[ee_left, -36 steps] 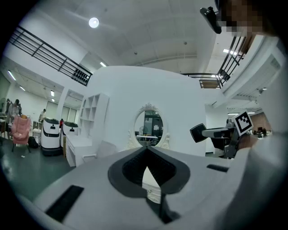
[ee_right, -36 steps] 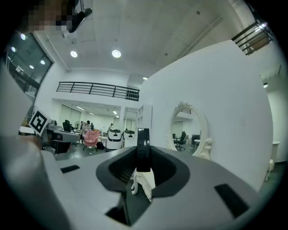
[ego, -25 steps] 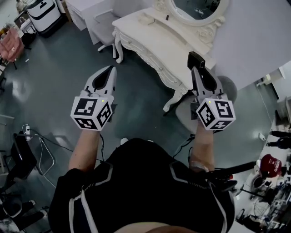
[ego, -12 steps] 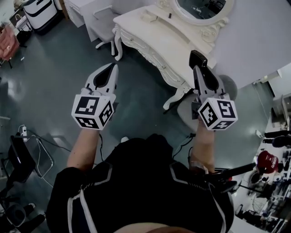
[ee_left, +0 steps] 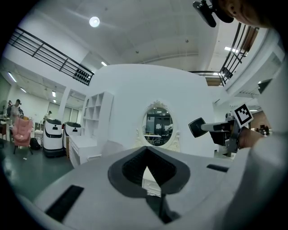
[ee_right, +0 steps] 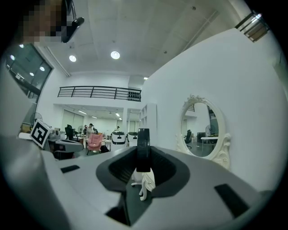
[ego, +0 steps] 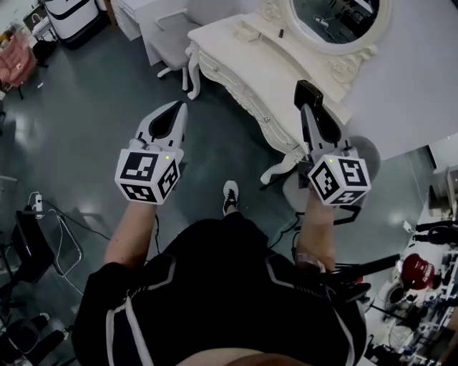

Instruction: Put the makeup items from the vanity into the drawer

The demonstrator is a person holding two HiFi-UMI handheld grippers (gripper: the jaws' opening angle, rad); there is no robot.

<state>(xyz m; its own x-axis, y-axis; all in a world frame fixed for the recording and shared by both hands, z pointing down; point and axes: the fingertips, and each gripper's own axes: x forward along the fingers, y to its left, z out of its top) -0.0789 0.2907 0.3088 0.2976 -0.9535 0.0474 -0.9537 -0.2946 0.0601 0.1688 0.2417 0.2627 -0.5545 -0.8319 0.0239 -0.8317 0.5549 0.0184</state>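
Observation:
The white carved vanity [ego: 247, 68] with its oval mirror [ego: 336, 18] stands ahead of me on the grey floor. A small dark item [ego: 280, 33] lies on its top near the mirror. My right gripper [ego: 309, 104] is held in the air over the vanity's near right corner, shut on a flat black compact [ego: 308, 93]. In the right gripper view the compact [ee_right: 143, 150] stands on edge between the jaws. My left gripper [ego: 174, 109] hovers over the floor left of the vanity, shut and empty. The drawer fronts [ego: 229, 82] look closed.
A white chair [ego: 172, 36] stands at the vanity's left end. A grey round stool [ego: 366, 151] sits behind my right gripper. My shoe [ego: 230, 194] is on the floor ahead. Cables and black stands [ego: 43, 236] lie at the left, cluttered gear [ego: 422, 271] at the right.
The view has shifted, so the vanity sits further right and lower in the picture. A shoe has stepped into view. Both grippers keep their pose, the compact still held.

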